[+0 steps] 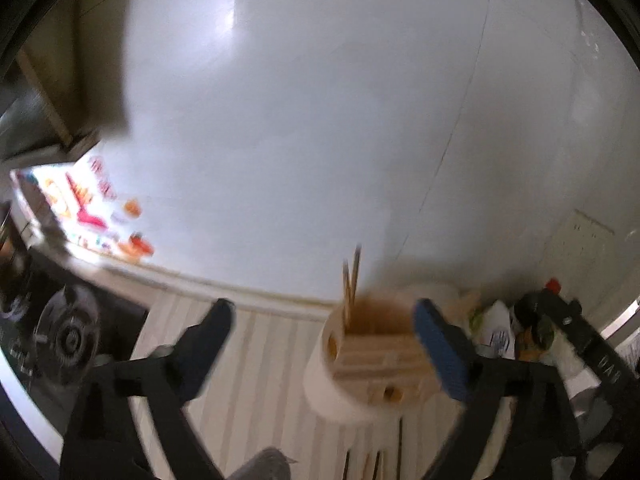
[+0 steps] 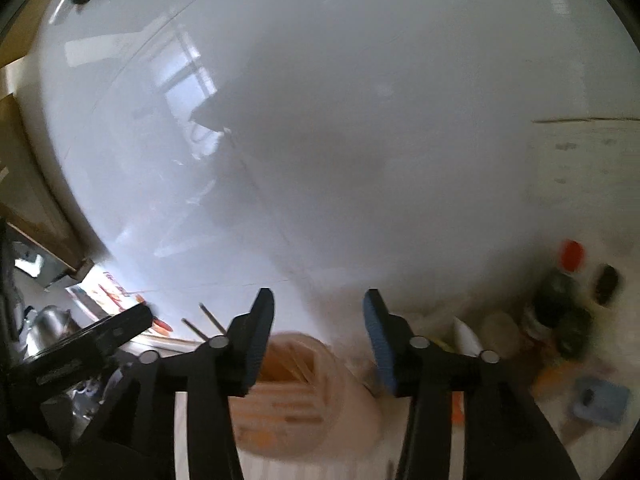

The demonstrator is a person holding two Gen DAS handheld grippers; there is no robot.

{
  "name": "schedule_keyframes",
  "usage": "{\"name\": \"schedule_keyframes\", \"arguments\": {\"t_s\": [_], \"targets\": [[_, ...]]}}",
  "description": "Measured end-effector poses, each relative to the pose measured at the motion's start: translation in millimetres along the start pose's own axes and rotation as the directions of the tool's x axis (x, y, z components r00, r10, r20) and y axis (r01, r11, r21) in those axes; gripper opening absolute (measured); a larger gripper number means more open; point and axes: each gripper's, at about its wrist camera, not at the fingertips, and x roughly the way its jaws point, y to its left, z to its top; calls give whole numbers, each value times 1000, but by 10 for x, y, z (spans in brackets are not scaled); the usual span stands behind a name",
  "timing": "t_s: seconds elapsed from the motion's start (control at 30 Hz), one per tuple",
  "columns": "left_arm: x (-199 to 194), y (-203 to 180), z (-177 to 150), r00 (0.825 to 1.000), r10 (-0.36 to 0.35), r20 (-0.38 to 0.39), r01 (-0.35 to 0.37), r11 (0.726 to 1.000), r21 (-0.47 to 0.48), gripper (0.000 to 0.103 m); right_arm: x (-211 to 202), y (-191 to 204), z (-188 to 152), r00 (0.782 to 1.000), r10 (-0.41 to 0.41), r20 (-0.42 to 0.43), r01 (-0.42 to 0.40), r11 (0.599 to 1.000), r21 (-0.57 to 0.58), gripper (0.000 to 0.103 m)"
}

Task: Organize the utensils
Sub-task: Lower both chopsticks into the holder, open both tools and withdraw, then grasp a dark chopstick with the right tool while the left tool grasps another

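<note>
The picture is blurred. A round wooden utensil holder (image 1: 372,360) in a white sleeve stands on a striped mat (image 1: 260,360). Two chopsticks (image 1: 350,280) stick up from its left side. My left gripper (image 1: 324,320) is open wide. Its right finger (image 1: 436,344) is next to the holder's right rim, and its left finger (image 1: 218,320) is far clear. In the right wrist view the holder (image 2: 296,392) lies low between and beyond the fingers of my right gripper (image 2: 318,312). That gripper stands partly open and its pads touch nothing. Dark stick tips (image 2: 208,320) show left of it.
A white tiled wall (image 1: 320,120) rises close behind. A stove burner (image 1: 68,336) and a colourful box (image 1: 80,200) are at the left. Dark bottles, one with a red cap (image 2: 572,254), crowd the right with a blue object (image 2: 600,400). A metal kettle (image 2: 48,320) sits far left.
</note>
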Motion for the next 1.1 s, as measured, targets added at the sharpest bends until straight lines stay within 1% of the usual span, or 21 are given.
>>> {"name": "schedule_keyframes", "arguments": {"t_s": [0.1, 0.13, 0.17, 0.3, 0.37, 0.43, 0.47, 0.5, 0.57, 0.6, 0.63, 0.67, 0.7, 0.73, 0.77, 0.8, 0.9, 0.97, 1.0, 1.03, 1.1], "targets": [[-45, -48, -341, 998, 44, -34, -44, 999, 12, 103, -259, -163, -149, 997, -71, -41, 72, 997, 29, 63], [-33, -42, -433, 997, 59, -45, -58, 998, 19, 103, -303, -209, -198, 995, -87, -53, 89, 995, 39, 70], [-4, -46, -548, 996, 68, -64, -66, 997, 29, 103, -352, -264, -276, 990, -117, -76, 121, 991, 49, 72], [121, -142, -991, 982, 110, -154, -100, 992, 72, 103, -460, -523, -712, 972, -177, -157, 192, 978, 85, 84], [225, -199, -1239, 968, 143, -206, -124, 987, 100, 103, -449, -645, -909, 954, -228, -194, 243, 969, 53, 84], [409, -250, -1519, 948, 160, -277, -129, 984, 127, 103, -406, -786, -1151, 933, -252, -258, 270, 962, 38, 84], [501, -270, -1641, 936, 161, -312, -124, 983, 138, 103, -327, -856, -1319, 909, -262, -323, 286, 958, 27, 84], [599, -286, -1769, 924, 161, -347, -116, 982, 146, 103, -274, -886, -1411, 898, -254, -358, 280, 960, 24, 83], [792, -319, -2031, 892, 161, -423, -101, 982, 161, 101, -100, -974, -1713, 859, -230, -458, 264, 965, 10, 72], [880, -322, -2157, 874, 162, -458, -95, 982, 166, 95, 9, -986, -1849, 835, -222, -504, 256, 967, -3, 59], [949, -320, -2254, 859, 166, -484, -93, 981, 171, 86, 157, -993, -2029, 805, -208, -556, 243, 970, -12, 53], [1026, -310, -2361, 842, 171, -513, -92, 980, 176, 83, 262, -1003, -2166, 779, -209, -592, 241, 970, -25, 52], [1047, -308, -2441, 829, 169, -532, -88, 981, 174, 76, 343, -1017, -2288, 757, -207, -620, 239, 971, -33, 47], [1086, -295, -2501, 819, 166, -549, -85, 982, 170, 72, 461, -1013, -2429, 733, -202, -650, 231, 972, -42, 42], [1121, -272, -2560, 808, 159, -567, -82, 984, 159, 72, 541, -1009, -2531, 715, -203, -669, 228, 972, -52, 42], [1138, -260, -2591, 804, 151, -575, -78, 986, 150, 72, 613, -1002, -2618, 700, -207, -683, 225, 972, -64, 42], [1189, -274, -2683, 797, 118, -592, -53, 991, 126, 71, 776, -980, -2837, 669, -216, -711, 213, 972, -95, 40], [1214, -313, -2695, 798, 101, -594, -36, 992, 119, 68, 784, -919, -2900, 680, -254, -688, 206, 966, -154, 29], [1235, -340, -2698, 797, 89, -597, -25, 993, 115, 59, 790, -912, -2938, 665, -283, -691, 209, 959, -192, 18], [1257, -366, -2703, 794, 79, -603, -14, 994, 112, 47, 773, -933, -2939, 665, -297, -685, 220, 955, -200, 9], [1316, -425, -2723, 786, 76, -613, -5, 993, 117, 39, 720, -1042, -2944, 655, -303, -692, 241, 952, -189, 6]]}}
